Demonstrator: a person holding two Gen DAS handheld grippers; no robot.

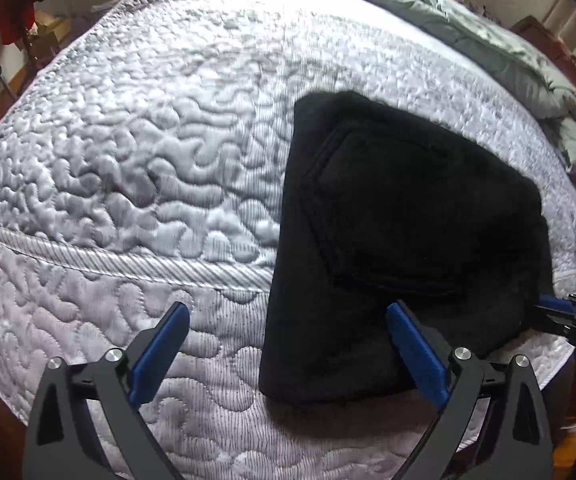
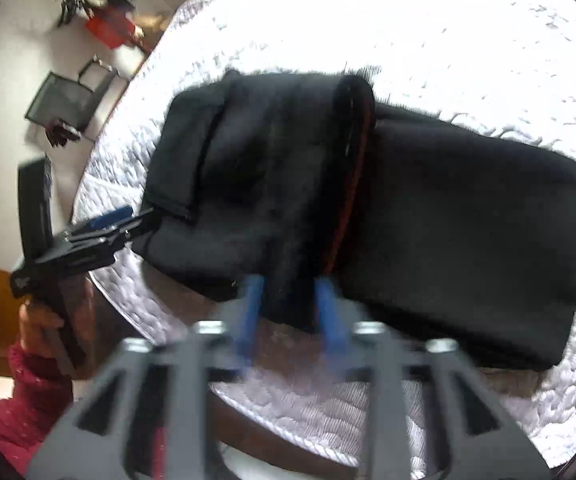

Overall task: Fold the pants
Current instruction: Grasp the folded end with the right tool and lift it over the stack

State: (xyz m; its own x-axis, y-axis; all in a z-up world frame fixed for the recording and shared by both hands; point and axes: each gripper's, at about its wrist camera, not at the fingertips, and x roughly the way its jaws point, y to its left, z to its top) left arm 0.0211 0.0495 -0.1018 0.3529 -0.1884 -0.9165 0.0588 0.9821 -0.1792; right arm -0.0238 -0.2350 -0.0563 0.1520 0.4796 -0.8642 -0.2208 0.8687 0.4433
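Observation:
The black pants point(image 1: 400, 224) lie folded into a thick stack near the front edge of the quilted mattress point(image 1: 147, 152). My left gripper point(image 1: 288, 328) is open and empty, its right finger over the stack's near left corner. In the right wrist view the pants point(image 2: 448, 232) show a folded-over top layer with a red-lined waistband. My right gripper point(image 2: 288, 304) is shut on the near edge of that top layer. The left gripper point(image 2: 103, 224) shows at the stack's left edge, and the right gripper point(image 1: 568, 312) shows at its right edge.
A grey duvet point(image 1: 528, 64) is bunched along the far right of the bed. The mattress edge point(image 1: 87, 360) drops off close in front. A black chair point(image 2: 67, 100) and red items stand by the wall to the left. My red-sleeved arm point(image 2: 31, 372) holds the left gripper.

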